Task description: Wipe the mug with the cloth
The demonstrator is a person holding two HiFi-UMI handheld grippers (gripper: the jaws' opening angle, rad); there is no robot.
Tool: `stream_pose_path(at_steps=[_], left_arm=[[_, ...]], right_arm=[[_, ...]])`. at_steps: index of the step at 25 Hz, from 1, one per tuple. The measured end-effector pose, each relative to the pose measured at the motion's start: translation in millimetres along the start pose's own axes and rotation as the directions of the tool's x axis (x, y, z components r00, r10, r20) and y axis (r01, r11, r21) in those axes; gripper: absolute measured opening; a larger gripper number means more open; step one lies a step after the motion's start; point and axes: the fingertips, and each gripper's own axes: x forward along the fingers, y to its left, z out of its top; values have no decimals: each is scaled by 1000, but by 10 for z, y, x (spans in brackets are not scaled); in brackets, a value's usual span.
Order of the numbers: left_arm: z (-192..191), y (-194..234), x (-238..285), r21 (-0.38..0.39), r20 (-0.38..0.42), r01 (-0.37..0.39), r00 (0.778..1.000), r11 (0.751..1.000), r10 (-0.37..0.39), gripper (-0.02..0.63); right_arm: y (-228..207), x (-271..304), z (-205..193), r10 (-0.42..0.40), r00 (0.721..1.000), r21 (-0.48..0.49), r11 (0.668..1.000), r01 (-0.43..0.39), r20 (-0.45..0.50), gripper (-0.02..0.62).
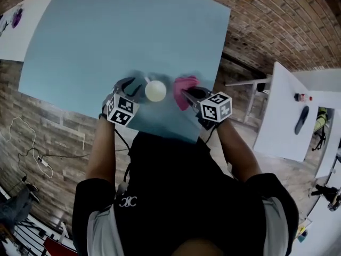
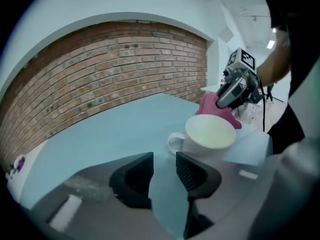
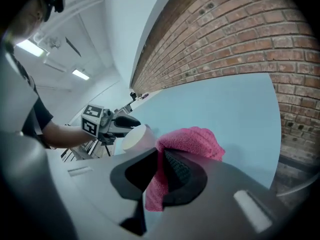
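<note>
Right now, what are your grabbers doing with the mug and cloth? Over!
Left gripper open, empty, mug just ahead of it. Right gripper shut on pink cloth, beside mug. Mug upright on blue table. Nothing in the way.

A pale blue rectangular tabletop (image 1: 106, 36) fills the middle, with a red-brown brick wall (image 2: 100, 69) behind it. To the right stands a white table (image 1: 282, 129) bearing a dark elongated object (image 1: 301, 119). A thin white cable (image 1: 42, 163) trails over the bricks at the left.
</note>
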Motion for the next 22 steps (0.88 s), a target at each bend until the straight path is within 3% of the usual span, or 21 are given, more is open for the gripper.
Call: stream_pose_path(at_steps=[4, 9, 17, 22], left_arm=[[30, -87, 273, 122, -1, 129, 992, 984, -130, 156], [92, -105, 398, 203, 20, 198, 978, 959, -206, 161], [167, -211, 379, 266, 70, 192, 973, 945, -218, 83], [164, -241, 382, 261, 76, 194, 972, 945, -221, 60]], right_arm=[[-10, 128, 27, 0, 999, 16, 1000, 1, -45, 38], [-12, 304, 146, 21, 997, 11, 1000, -21, -79, 38], [26, 643, 327, 130, 971, -50, 989, -143, -201, 38], [161, 836, 399, 207, 923, -135, 956, -262, -324, 38]])
